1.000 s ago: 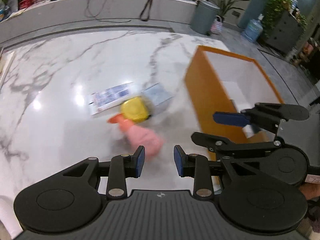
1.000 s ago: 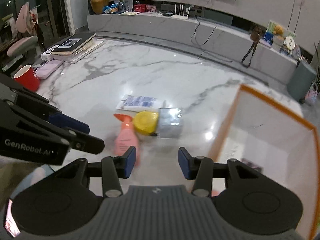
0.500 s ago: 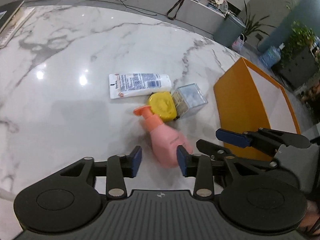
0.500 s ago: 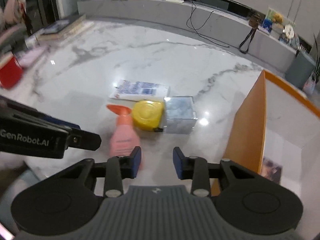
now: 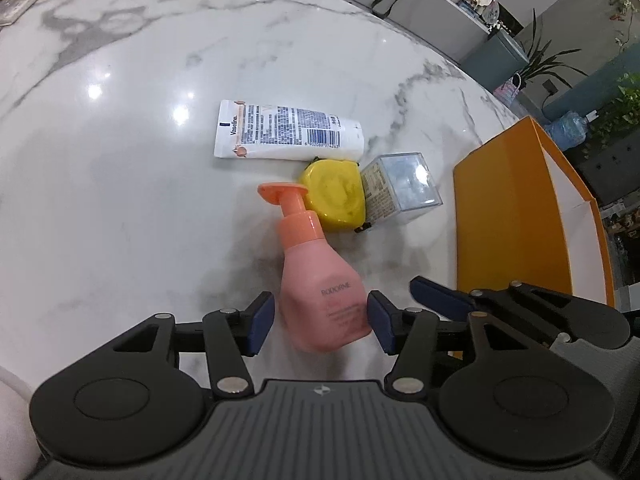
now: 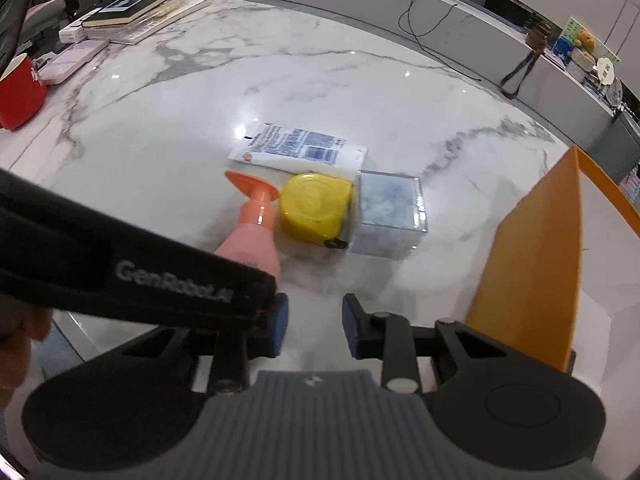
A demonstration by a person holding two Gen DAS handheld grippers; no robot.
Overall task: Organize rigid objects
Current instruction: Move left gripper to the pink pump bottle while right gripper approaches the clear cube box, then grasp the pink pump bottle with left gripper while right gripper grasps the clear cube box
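Observation:
A pink pump bottle with an orange pump head lies on the marble table. My left gripper is open, its fingers on either side of the bottle's base with small gaps. Beyond it lie a yellow tape measure, a clear plastic box and a white Vaseline tube. An orange box with a white inside stands at the right. My right gripper is open and empty, low over the table beside the orange box; the bottle is partly hidden behind the left gripper's arm.
A red mug, a pink case and stacked books sit at the table's far left. A grey counter with a cable runs behind the table. The table's near edge is just under the grippers.
My left gripper has moved forward and down until its open fingers straddle the pink bottle's base. My right gripper has moved closer to the table and the orange box.

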